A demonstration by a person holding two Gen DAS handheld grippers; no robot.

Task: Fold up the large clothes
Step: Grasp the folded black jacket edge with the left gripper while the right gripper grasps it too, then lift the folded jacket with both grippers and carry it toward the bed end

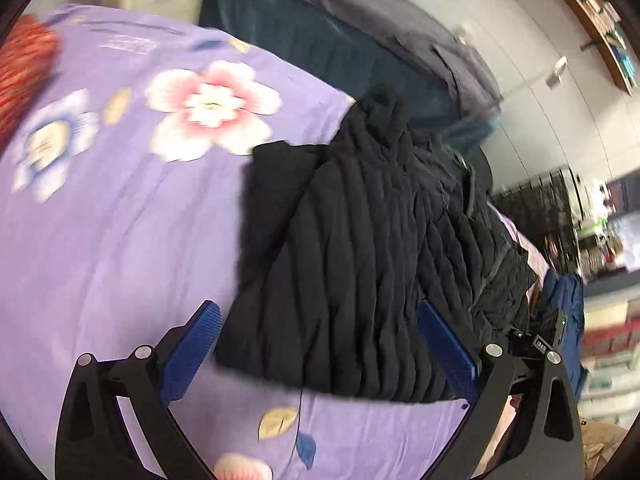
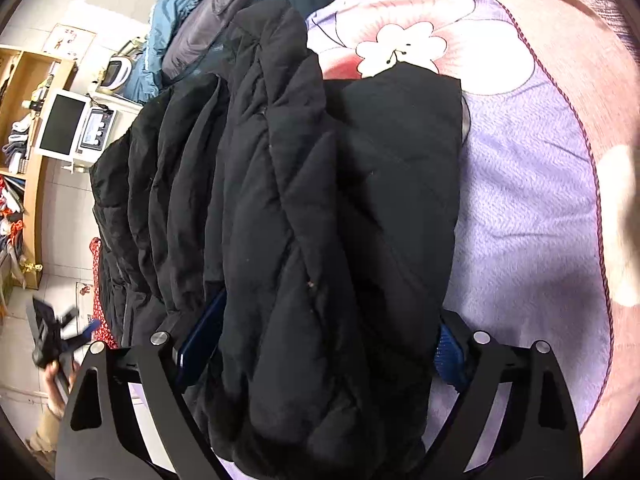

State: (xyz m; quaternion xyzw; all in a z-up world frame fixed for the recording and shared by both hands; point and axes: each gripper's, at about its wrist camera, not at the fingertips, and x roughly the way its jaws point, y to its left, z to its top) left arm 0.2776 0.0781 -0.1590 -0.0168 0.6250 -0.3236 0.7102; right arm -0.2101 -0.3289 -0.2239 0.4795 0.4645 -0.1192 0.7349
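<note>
One black quilted jacket (image 2: 312, 208), laid lengthwise on the floral purple bedsheet (image 1: 120, 208); its bulky folded end is straddled by the wide-open right gripper (image 2: 320, 344), pads unpressed. Left gripper (image 1: 320, 352), also apart, is hovered empty at the hem.

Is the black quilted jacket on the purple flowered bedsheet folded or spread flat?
Folded, partly. The black quilted jacket lies in a bunched stack with one layer turned over another on the purple flowered bedsheet, not spread flat.
</note>
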